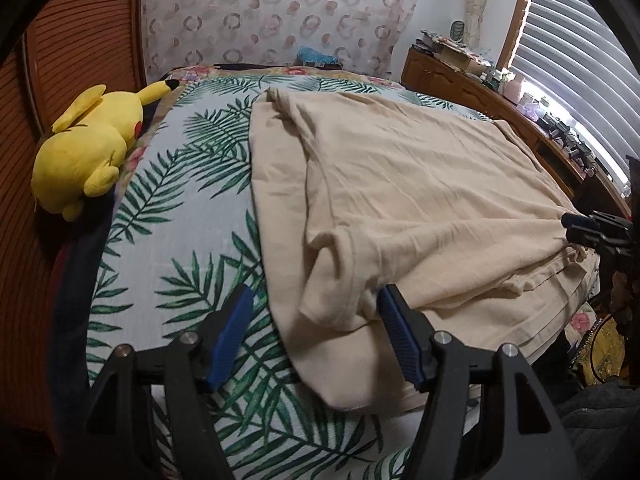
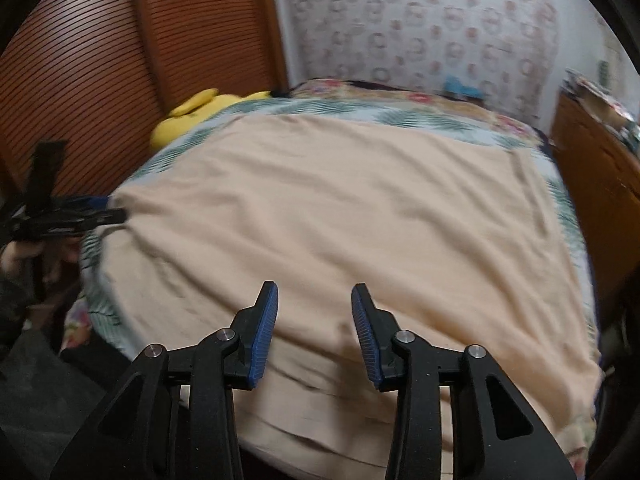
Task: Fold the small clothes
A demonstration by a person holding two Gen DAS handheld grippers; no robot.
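A cream T-shirt (image 1: pixel 420 184) lies spread flat on a bed with a palm-leaf sheet (image 1: pixel 180 208). My left gripper (image 1: pixel 316 320) is low over the shirt's near left corner. It is open, and a folded-over sleeve (image 1: pixel 340 280) lies between its blue pads (image 1: pixel 234 336) without being pinched. My right gripper (image 2: pixel 314 308) hovers open over the shirt's (image 2: pixel 340 208) near edge with only flat cloth beneath it. The right gripper (image 1: pixel 588 228) also shows at the shirt's right edge in the left wrist view. The left gripper (image 2: pixel 96 210) shows at the shirt's left edge in the right wrist view.
A yellow plush toy (image 1: pixel 92 148) lies at the bed's left edge beside a brown louvred door (image 1: pixel 80 40). A cluttered wooden dresser (image 1: pixel 480 88) stands along the right side under a window with blinds. A patterned curtain (image 1: pixel 272 12) hangs behind the bed.
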